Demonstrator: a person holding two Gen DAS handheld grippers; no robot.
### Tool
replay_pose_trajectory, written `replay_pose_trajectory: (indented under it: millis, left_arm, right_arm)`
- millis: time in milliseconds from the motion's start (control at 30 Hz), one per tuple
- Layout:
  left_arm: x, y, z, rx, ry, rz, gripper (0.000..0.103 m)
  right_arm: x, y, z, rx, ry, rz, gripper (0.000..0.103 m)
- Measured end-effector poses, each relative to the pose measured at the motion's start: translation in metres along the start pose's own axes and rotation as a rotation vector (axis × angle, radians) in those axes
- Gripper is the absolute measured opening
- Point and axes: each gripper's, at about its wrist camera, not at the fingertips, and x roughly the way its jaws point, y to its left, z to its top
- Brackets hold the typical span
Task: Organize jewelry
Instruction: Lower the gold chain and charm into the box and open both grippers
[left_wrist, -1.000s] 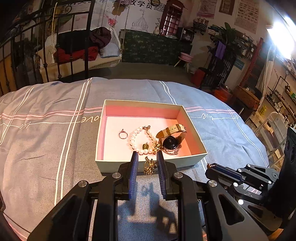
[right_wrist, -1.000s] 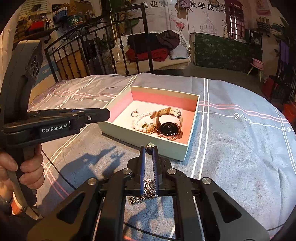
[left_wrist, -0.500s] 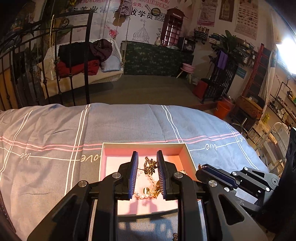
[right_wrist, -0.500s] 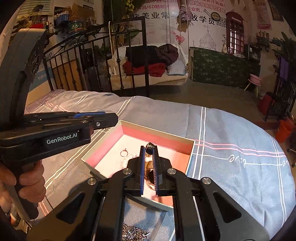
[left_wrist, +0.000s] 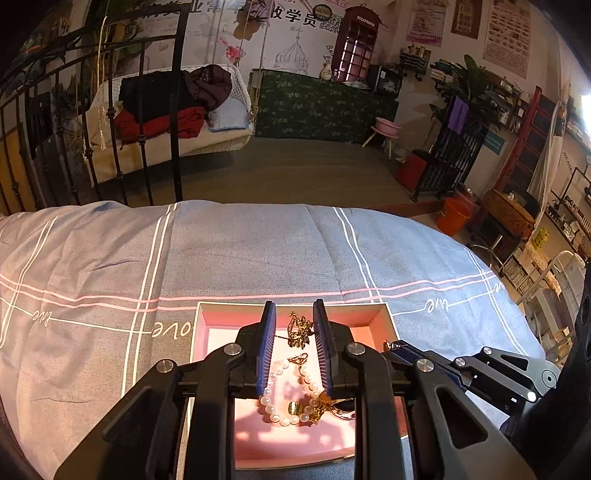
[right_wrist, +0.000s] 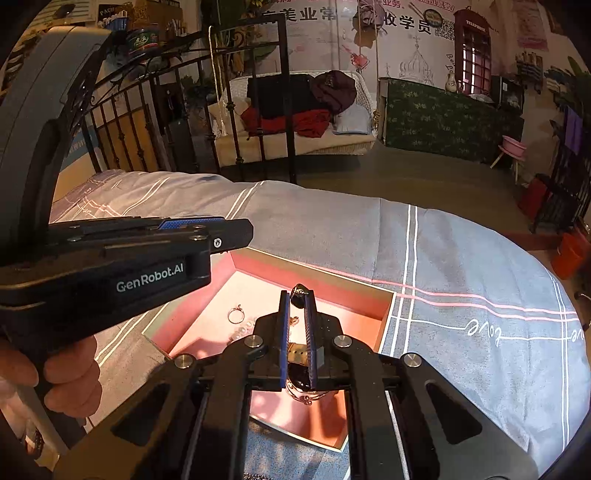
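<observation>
A pink-lined box (left_wrist: 236, 316) (right_wrist: 332, 291) lies open on the bed. A pearl bracelet (left_wrist: 273, 406), a ring (right_wrist: 236, 315) and a watch (right_wrist: 301, 389), partly hidden by the fingers, lie inside. My left gripper (left_wrist: 293, 308) (right_wrist: 240, 236) hovers over the box, shut on a small gold chain ornament (left_wrist: 300, 329) that hangs between its blue pads. My right gripper (right_wrist: 297, 293) (left_wrist: 388, 346) hovers beside it over the box, shut on a small dark-beaded piece (right_wrist: 298, 295) at its tips.
The box sits on a grey-blue striped bed cover (left_wrist: 258, 251). A black iron bed rail (right_wrist: 286, 110) stands at the far end. A person's hand (right_wrist: 70, 373) grips the left gripper's handle. A bit of silver chain (right_wrist: 255, 476) shows on the cover at the bottom edge.
Both grippers moved forward and a little up, from in front of the box to over it, each carrying its piece. The silver chain stayed behind on the cover.
</observation>
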Motion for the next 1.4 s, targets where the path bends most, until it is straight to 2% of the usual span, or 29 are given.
replay_pose_trajectory:
  millis: [333, 1233, 1267, 1300, 1367, 1400]
  left_arm:
    - [0.021, 0.008, -0.009, -0.012, 0.067, 0.025, 0.020]
    - [0.038, 0.004, -0.012, 0.015, 0.125, 0.048, 0.022]
    - [0.038, 0.003, -0.012, 0.020, 0.128, 0.044, 0.029]
    - [0.038, 0.003, -0.012, 0.022, 0.132, 0.043, 0.043]
    - [0.037, 0.003, -0.010, 0.015, 0.129, 0.053, 0.065]
    - [0.035, 0.003, -0.010, 0.012, 0.118, 0.055, 0.072]
  right_arm:
    - [0.019, 0.002, 0.000, -0.014, 0.049, 0.004, 0.009]
    - [0.025, 0.009, -0.012, -0.061, 0.099, 0.010, 0.009]
    - [0.025, 0.009, -0.012, -0.064, 0.099, 0.010, 0.009]
    - [0.025, 0.010, -0.013, -0.066, 0.100, 0.012, 0.009]
    - [0.024, 0.012, -0.014, -0.074, 0.108, 0.008, 0.010]
    - [0.024, 0.012, -0.015, -0.075, 0.109, 0.007, 0.023]
